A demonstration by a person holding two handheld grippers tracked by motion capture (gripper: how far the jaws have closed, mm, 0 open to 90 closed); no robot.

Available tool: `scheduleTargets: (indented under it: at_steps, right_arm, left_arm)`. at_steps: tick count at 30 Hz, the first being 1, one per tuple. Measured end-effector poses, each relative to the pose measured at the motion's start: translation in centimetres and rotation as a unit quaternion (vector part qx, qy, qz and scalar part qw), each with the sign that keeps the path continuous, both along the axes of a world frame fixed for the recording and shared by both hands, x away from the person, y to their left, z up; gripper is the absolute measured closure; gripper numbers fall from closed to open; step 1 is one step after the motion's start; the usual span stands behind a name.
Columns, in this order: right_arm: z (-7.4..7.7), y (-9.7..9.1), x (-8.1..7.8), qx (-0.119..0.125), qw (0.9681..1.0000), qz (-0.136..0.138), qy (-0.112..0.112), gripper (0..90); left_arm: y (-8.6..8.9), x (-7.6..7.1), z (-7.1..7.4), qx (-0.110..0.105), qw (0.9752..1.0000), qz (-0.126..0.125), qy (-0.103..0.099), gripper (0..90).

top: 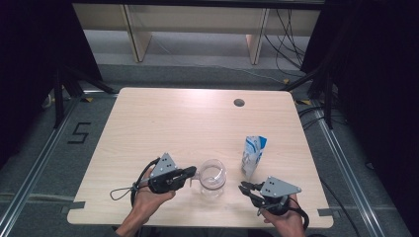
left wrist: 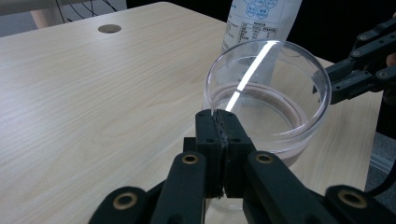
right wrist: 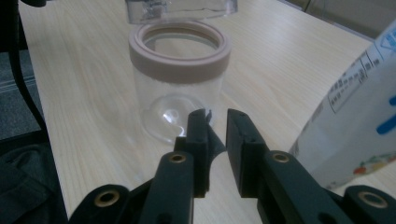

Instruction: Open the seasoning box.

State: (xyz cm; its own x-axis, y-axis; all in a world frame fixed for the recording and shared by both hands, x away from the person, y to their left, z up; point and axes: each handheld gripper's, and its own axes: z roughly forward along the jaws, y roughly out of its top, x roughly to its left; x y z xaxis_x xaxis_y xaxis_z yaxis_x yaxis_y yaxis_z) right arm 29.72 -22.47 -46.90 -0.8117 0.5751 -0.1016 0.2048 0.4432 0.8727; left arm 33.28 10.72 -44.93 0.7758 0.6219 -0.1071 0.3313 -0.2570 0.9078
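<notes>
A clear jar (top: 212,178) with a pink collar (right wrist: 180,56) stands near the table's front edge. Its clear lid (left wrist: 268,93) is raised above the mouth (right wrist: 182,9). My left gripper (top: 193,172) comes in from the jar's left and is shut on the lid's rim (left wrist: 219,116). My right gripper (top: 243,186) sits to the right of the jar, pointing at it without touching it. Its jaws (right wrist: 215,116) stand a narrow gap apart, and I make out no object gripped between them. A white and blue pouch (top: 254,155) stands upright behind the right gripper, its top open.
The wooden table (top: 163,128) has a round cable hole (top: 239,102) at the back right. Dark curtains flank the table and cables lie on the floor behind it. The pouch (right wrist: 355,116) stands close to the right gripper's right side.
</notes>
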Motion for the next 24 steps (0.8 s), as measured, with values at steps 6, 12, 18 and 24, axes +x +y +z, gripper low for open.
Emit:
scheduleTargets:
  at_steps: [6, 12, 18, 24]
  right_arm:
    - [0.3, 1.1, 0.7, 0.01, 0.9996, 0.024, -0.011, 86.0]
    - [0.5, 2.1, 1.3, 0.024, 0.9991, 0.033, -0.01, 88.6]
    - [0.8, 3.2, 1.9, 0.028, 0.9985, 0.046, -0.012, 90.0]
    - [1.2, 4.2, 1.9, 0.027, 0.998, 0.054, -0.016, 90.0]
  left_arm:
    - [0.0, 0.0, 0.0, 0.0, 1.0, 0.0, -0.001, 86.7]
    - [0.0, 0.0, 0.0, 0.0, 1.0, -0.002, -0.002, 86.8]
    - [0.0, 0.0, -0.1, -0.002, 1.0, -0.002, -0.001, 86.8]
    - [0.1, 0.0, -0.2, -0.01, 0.9999, 0.001, 0.0, 85.9]
